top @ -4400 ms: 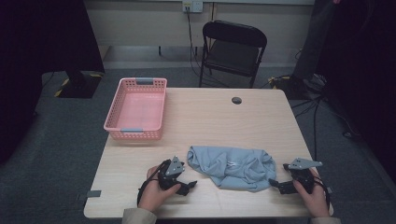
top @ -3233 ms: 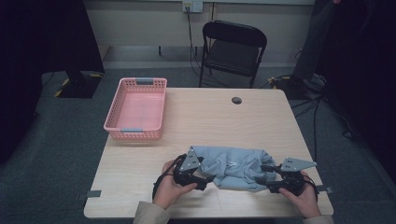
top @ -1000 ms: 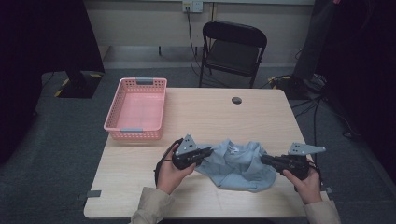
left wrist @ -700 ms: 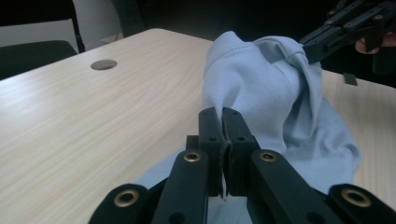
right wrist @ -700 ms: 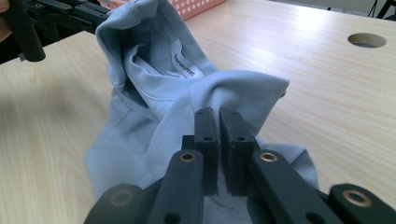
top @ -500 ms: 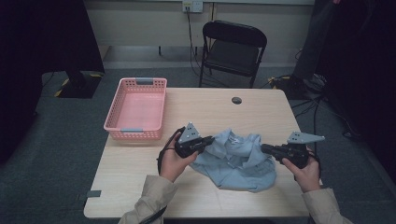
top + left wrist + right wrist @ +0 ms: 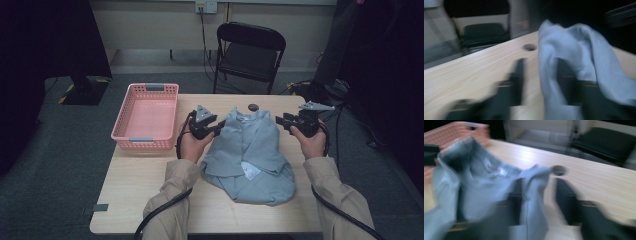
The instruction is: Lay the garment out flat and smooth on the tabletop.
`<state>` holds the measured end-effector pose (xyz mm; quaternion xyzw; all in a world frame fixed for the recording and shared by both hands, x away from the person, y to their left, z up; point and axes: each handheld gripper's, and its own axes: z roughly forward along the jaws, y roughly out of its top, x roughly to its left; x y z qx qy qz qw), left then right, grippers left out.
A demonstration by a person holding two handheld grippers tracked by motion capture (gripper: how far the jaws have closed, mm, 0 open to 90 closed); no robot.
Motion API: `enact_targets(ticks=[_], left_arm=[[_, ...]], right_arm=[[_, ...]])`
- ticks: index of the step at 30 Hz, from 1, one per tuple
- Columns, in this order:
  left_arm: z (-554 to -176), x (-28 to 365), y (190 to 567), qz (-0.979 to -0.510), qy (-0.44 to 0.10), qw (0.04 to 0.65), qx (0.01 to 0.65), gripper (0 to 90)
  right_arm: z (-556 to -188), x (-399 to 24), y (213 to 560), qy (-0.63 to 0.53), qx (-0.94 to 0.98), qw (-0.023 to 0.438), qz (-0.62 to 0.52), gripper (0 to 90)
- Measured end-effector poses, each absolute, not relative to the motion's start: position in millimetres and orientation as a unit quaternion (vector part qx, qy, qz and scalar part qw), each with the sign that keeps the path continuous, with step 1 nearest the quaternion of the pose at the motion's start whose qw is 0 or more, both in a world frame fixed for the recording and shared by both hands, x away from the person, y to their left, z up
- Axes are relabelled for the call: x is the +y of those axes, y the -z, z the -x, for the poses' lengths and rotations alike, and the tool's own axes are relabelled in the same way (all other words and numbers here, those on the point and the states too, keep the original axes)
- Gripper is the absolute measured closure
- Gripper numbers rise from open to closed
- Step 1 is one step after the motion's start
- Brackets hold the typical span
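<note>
High view: the soft, light blue shirt (image 7: 252,155) lies limp beside the pink basket (image 7: 146,116); both grippers' jaws have just been opening, releasing its shoulders—regrasp there.

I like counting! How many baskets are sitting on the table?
1. The pink plastic basket with open mesh walls sits at the left side of the light wooden table, left of the pale blue cloth garment. Nothing seems to hide another.
</note>
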<state>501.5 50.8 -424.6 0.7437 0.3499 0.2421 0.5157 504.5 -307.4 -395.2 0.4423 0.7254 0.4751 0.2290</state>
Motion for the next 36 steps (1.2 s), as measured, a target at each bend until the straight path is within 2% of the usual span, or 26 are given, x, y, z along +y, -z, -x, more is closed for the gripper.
enact_targets(ticks=[1,4,6,9,18,27,36], left_arm=[[-502,51,428,-0.753,-0.247,0.502,0.345,40.6],[-496,55,440,-0.774,-0.233,0.480,0.340,23.9],[-489,58,446,-0.777,-0.229,0.476,0.342,18.1],[-474,59,452,-0.781,-0.217,0.478,0.337,16.1],[-433,50,471,-0.806,-0.180,0.473,0.307,15.9],[-408,53,486,-0.818,-0.185,0.465,0.282,16.4],[-392,71,503,-0.823,-0.176,0.455,0.290,16.1]], right_arm=[[-506,-306,396,-0.480,0.723,0.230,-0.440,51.3],[-497,-301,403,-0.480,0.741,0.222,-0.414,28.7],[-489,-300,408,-0.477,0.751,0.215,-0.403,23.1],[-472,-298,419,-0.463,0.767,0.218,-0.386,14.4],[-429,-302,449,-0.456,0.785,0.194,-0.372,12.0],[-401,-295,478,-0.419,0.817,0.193,-0.346,12.2],[-383,-294,494,-0.399,0.829,0.186,-0.345,12.2]])
